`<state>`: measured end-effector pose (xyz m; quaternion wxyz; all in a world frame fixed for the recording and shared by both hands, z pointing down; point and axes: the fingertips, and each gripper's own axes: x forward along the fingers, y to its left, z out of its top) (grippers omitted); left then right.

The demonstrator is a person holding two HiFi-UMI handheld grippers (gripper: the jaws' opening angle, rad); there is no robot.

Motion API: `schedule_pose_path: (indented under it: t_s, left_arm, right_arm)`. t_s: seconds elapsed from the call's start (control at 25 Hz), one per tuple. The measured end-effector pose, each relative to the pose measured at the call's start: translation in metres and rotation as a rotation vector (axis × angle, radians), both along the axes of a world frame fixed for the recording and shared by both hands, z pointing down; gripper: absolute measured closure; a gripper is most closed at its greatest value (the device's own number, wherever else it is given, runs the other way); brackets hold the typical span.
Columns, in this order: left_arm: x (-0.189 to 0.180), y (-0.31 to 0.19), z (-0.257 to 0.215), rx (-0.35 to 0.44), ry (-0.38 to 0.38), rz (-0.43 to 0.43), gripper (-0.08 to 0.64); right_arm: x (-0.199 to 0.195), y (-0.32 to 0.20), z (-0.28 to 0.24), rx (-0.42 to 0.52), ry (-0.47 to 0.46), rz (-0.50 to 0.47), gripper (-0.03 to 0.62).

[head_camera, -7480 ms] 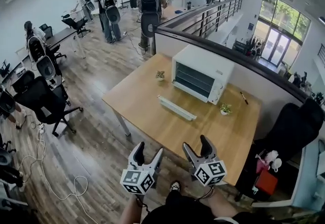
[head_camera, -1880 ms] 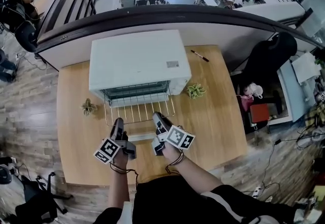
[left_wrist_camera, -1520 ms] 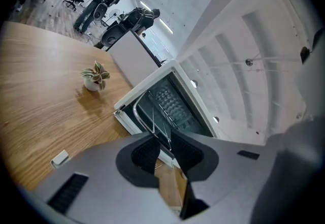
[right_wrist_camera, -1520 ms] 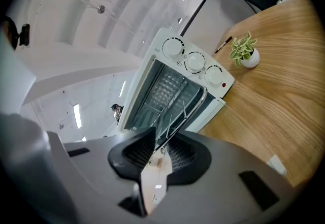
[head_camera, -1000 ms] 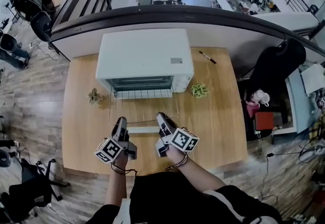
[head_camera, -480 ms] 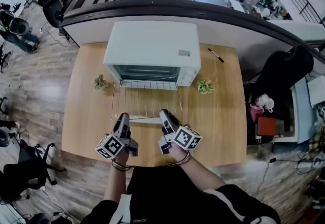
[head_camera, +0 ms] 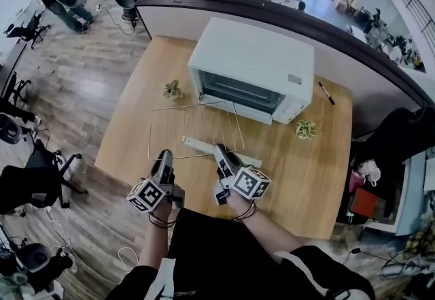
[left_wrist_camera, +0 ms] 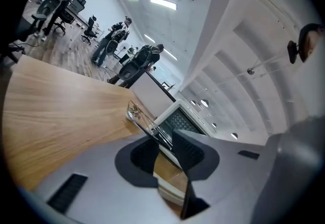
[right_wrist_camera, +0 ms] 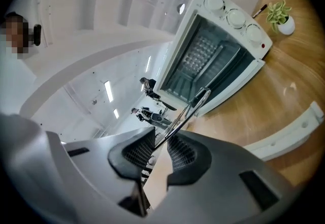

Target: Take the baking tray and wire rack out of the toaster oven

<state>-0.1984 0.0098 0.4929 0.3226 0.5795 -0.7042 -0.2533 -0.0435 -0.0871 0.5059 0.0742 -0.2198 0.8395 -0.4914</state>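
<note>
The wooden table (head_camera: 129, 135) is the biggest thing here. On its far half stands the white toaster oven (head_camera: 255, 60), with the open dark front turned toward the person.

The wire rack (head_camera: 194, 130) is out in front of the oven, held above the table top. It is a thin rectangle of bright metal: one thicker rim wire goes all around, and many fine parallel wires cross it. It lies nearly flat. Its long sides run across, about parallel to the oven front, and the fine wires point from the person toward the oven. The far long side is just beside the lower left part of the oven front. I cannot tell if it touches there. The near long side is at the grippers.

The left gripper (head_camera: 165, 156) has its jaws pressed on the near rim close to the left corner, and the rim wire passes between its pads. The right gripper (head_camera: 221, 154) pinches the same rim close to the right corner.

Under the near right part of the rack a long white bar (right_wrist_camera: 292, 131) lies on the table. A small plant (head_camera: 172, 90) stands left of the oven and a potted plant (head_camera: 306, 129) to the right of it. A pen (head_camera: 327, 93) lies behind that pot.
</note>
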Motion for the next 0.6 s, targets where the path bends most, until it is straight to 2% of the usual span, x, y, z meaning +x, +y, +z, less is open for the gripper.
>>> schedule_pose_path:
  t_s: [0.28,0.6]
  left_arm:
    - [-0.05,0.064,0.014,-0.008,0.025,-0.169,0.476]
    - [-0.1,0.106,0.039,-0.027,0.083,-0.266,0.476]
  right_arm:
    - [-0.07,0.038,0.012,-0.011,0.033,-0.177,0.509]
    - [-0.133,0.069,0.035,-0.036,0.09,-0.283,0.509]
